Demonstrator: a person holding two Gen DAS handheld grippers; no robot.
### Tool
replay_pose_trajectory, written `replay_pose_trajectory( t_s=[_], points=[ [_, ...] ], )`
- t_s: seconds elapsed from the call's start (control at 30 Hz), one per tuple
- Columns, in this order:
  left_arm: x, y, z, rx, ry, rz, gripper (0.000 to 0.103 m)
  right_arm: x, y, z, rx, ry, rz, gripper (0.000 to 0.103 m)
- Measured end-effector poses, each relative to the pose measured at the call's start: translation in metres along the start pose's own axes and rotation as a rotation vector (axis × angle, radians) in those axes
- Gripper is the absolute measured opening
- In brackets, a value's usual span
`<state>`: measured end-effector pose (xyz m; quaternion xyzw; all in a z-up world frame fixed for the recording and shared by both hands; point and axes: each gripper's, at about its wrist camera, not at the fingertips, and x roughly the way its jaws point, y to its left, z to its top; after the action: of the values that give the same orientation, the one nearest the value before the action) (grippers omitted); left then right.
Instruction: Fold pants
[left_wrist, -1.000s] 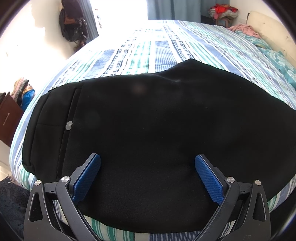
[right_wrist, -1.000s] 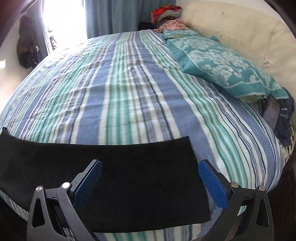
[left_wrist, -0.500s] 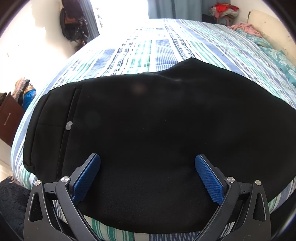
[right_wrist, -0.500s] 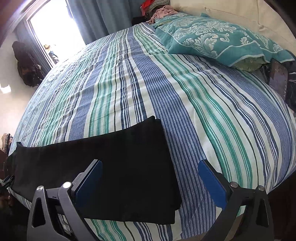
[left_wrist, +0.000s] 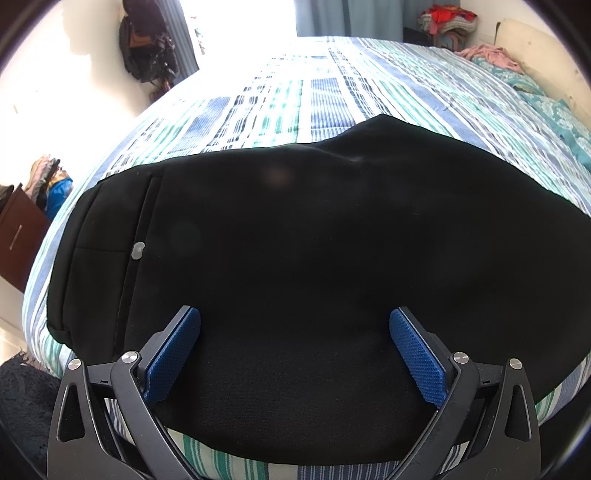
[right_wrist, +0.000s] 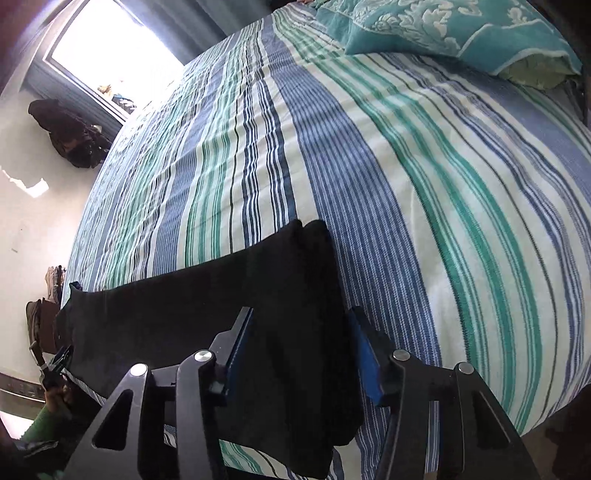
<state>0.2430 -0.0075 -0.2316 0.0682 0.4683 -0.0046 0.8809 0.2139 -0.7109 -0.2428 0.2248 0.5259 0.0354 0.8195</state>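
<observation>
While the black fabric pants (left_wrist: 314, 266) lie flat on the blue, green and white striped bedspread (left_wrist: 332, 88), the left wrist view shows the left gripper (left_wrist: 294, 354) low over the waist end, its blue ribbed pads (left_wrist: 173, 354) spread wide with nothing between them. A small grey button (left_wrist: 138, 250) marks the waistband off to that gripper's left.

From the right wrist view, the pants (right_wrist: 207, 314) run lengthwise from the cuff away to the left. The right gripper (right_wrist: 297, 354) straddles the doubled cuff end, its pads partly closed around the cloth; whether they actually pinch it I cannot tell. Being nearer the cuffs, the right hand seems set to carry them leftward toward the waist.
</observation>
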Motion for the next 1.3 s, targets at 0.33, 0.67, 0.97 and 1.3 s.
replay_pose_trajectory(
  t_s=[0.33, 0.67, 0.97, 1.3],
  points=[
    [0.001, 0.001, 0.000, -0.005, -0.003, 0.003, 0.103, 0.008, 0.017, -0.001, -0.023, 0.032, 0.012, 0.013],
    [-0.004, 0.006, 0.000, -0.025, 0.001, -0.022, 0.102, -0.035, 0.073, -0.040, 0.167, -0.185, 0.470, 0.013],
    [-0.022, 0.036, 0.002, -0.141, -0.034, -0.150, 0.101, 0.018, 0.238, -0.082, 0.271, -0.203, 0.825, 0.013],
    [-0.027, 0.077, -0.002, -0.253, -0.039, -0.186, 0.101, 0.139, 0.456, -0.121, 0.100, -0.043, 0.653, 0.014]
  ],
)
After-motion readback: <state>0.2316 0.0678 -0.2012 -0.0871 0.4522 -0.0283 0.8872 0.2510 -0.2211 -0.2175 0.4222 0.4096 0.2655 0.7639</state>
